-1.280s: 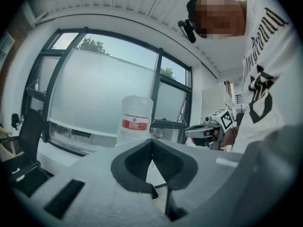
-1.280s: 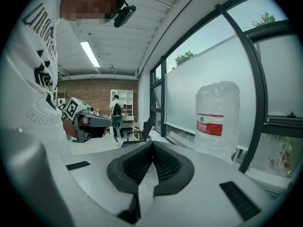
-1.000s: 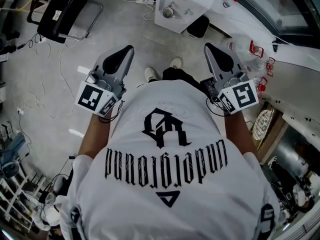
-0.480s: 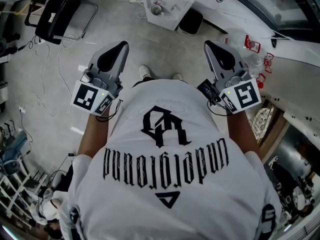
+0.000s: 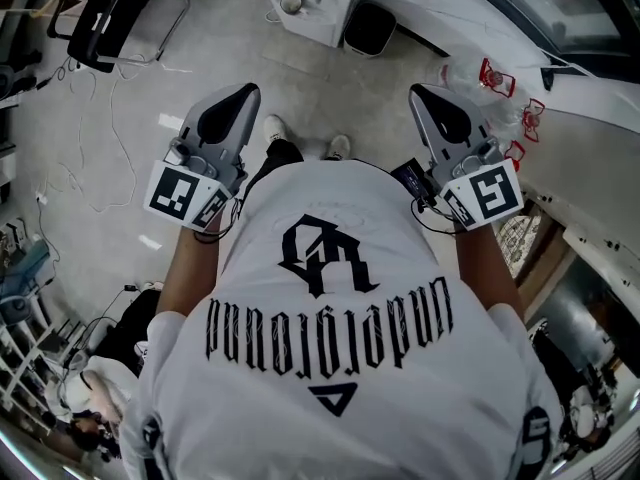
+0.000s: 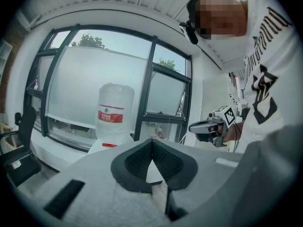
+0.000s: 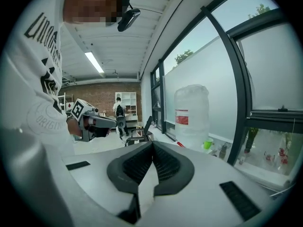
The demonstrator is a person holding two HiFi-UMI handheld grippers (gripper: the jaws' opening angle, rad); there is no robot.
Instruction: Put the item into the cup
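As the person walks: cup [image 5: 291,4] on white stand [image 5: 322,20] has shifted up-left in head view; judged still out of reach
Left gripper [image 5: 248,92], right gripper [image 5: 418,92]: jaws pressed together; nothing held

The shirt [image 5: 340,368] is white with black gothic lettering and a black triangle outline. At eleven and one o'clock from it, the left gripper [image 5: 240,100] and right gripper [image 5: 425,101] are pale grey with black pads and black-on-white square markings, over a mottled grey floor [image 5: 330,83]. The water jug [image 6: 115,110] is milky white with a red label.
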